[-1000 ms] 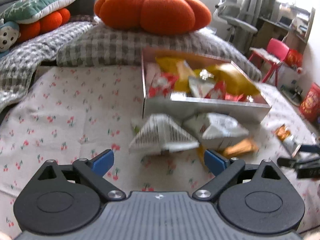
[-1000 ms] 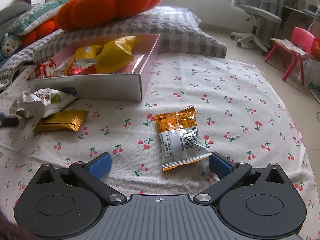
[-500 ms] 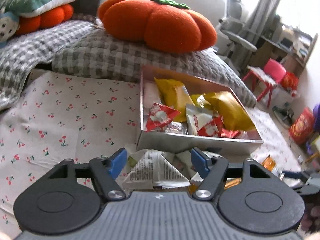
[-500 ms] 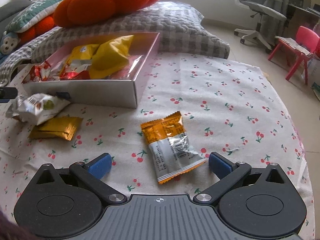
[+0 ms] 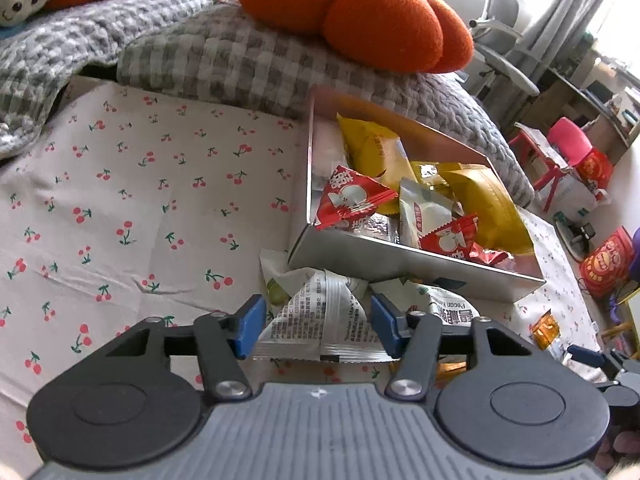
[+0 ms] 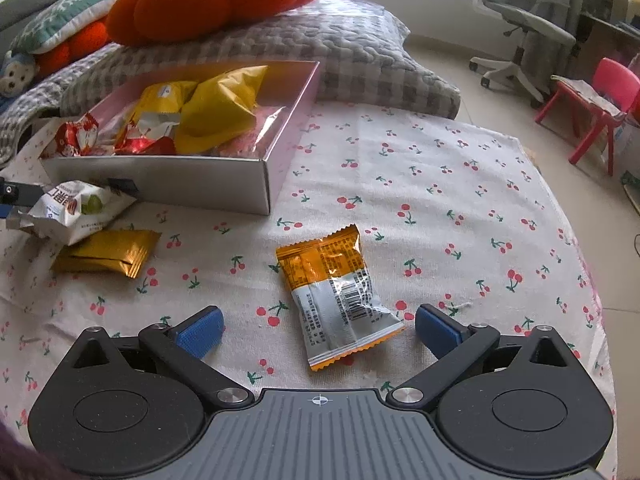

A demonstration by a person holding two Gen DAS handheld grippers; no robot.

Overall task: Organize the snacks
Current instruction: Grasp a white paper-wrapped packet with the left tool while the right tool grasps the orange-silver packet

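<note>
On the cherry-print cloth (image 5: 132,208), a white triangular snack packet (image 5: 320,320) was seen between the blue pads of the left gripper (image 5: 316,326). Its jaws were closing at a narrow spacing, both pads at the packet's edges; firm pressing could not be confirmed. Just right of it a second white packet (image 5: 444,304) was noted against the front wall of the silver box (image 5: 400,264), which was filled with red and yellow snack bags.

From the right wrist view, a gold sachet (image 6: 106,252) was recorded below the box. Further right, an orange-and-clear packet (image 6: 336,300) was found lying flat between the widely spread pads of the right gripper (image 6: 318,330), untouched by either.
</note>
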